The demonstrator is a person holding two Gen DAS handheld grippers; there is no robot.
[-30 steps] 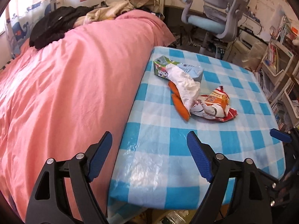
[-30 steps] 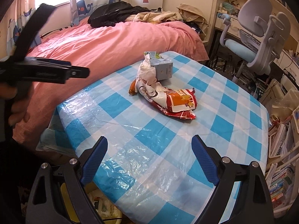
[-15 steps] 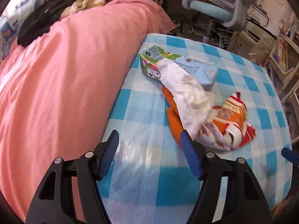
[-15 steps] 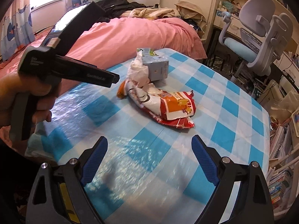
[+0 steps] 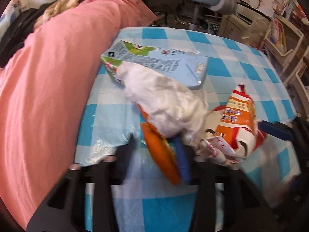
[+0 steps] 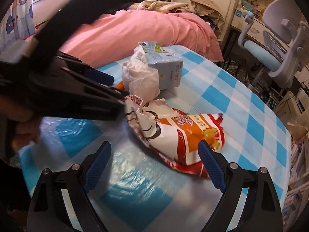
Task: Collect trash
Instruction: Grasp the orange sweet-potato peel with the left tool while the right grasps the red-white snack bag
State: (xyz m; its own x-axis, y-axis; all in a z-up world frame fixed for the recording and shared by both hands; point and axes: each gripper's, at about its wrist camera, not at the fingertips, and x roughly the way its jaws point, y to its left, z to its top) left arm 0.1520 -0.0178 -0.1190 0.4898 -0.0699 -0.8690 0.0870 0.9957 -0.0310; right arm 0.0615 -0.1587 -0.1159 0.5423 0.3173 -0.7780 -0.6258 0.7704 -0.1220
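The left tool [image 5: 156, 154] is now pushing in low over the checkered surface [image 5: 227, 46], much closer to the trash pile than half a second ago, and its fingers are narrowing around the near end of the orange wrapper [image 5: 160, 150]; the motion blur leaves it unclear whether they are actually pinching it yet. That wrapper is lying near the surface's bed-side edge, partly under the crumpled white tissue [image 5: 170, 104], which is draping from the open end of the light blue carton [image 5: 164, 63] lying on its side behind it. The red-and-orange snack bag [image 5: 237, 125] is resting just beside the tissue, toward the middle of the surface. The right tool [image 6: 154, 164] is also moving nearer than before, its jaws spread wide and hovering empty, the right pad [image 6: 212, 170] overlapping the snack bag's near edge in view. The pink bedding [image 5: 48, 89] is pressing against the surface's left edge.
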